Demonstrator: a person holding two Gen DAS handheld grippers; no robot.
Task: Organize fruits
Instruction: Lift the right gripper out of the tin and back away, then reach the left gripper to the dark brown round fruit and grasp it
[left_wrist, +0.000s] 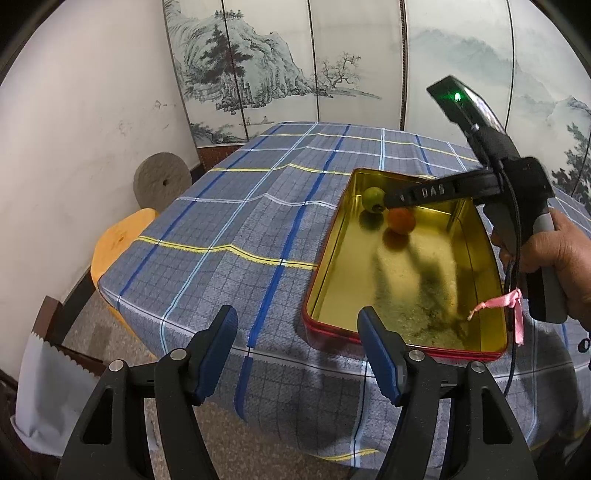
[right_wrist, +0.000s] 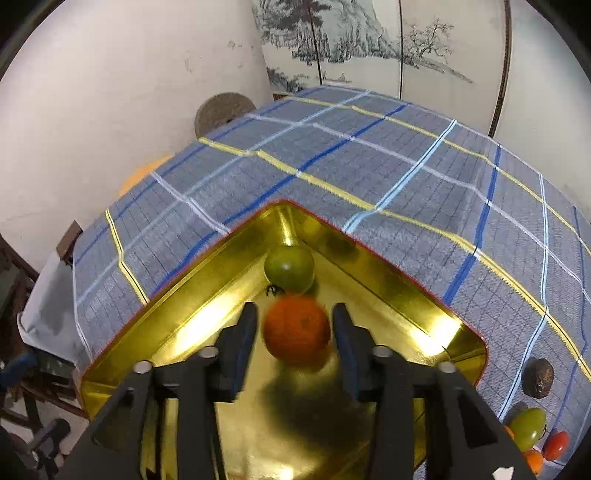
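An open gold-lined tin with a red rim (left_wrist: 332, 266) (right_wrist: 207, 295) lies on the blue checked tablecloth. A green fruit (left_wrist: 373, 194) (right_wrist: 289, 268) sits in its far corner. Just in front of it is an orange fruit (left_wrist: 400, 220) (right_wrist: 297, 332), slightly blurred, between the fingers of my right gripper (right_wrist: 294, 325) (left_wrist: 391, 206). Narrow gaps show on both sides, so the pads do not press it and the gripper is open. My left gripper (left_wrist: 297, 317) hangs open and empty over the table's near edge, beside the tin's near left corner.
On the cloth right of the tin lie a brown round fruit (right_wrist: 538, 378), a green one (right_wrist: 530, 424), a red one (right_wrist: 556, 445) and an orange one (right_wrist: 533, 461). A person's hand (left_wrist: 565, 266) holds the right gripper. An orange stool (left_wrist: 122, 243) and a stone wheel (left_wrist: 160, 182) stand left of the table.
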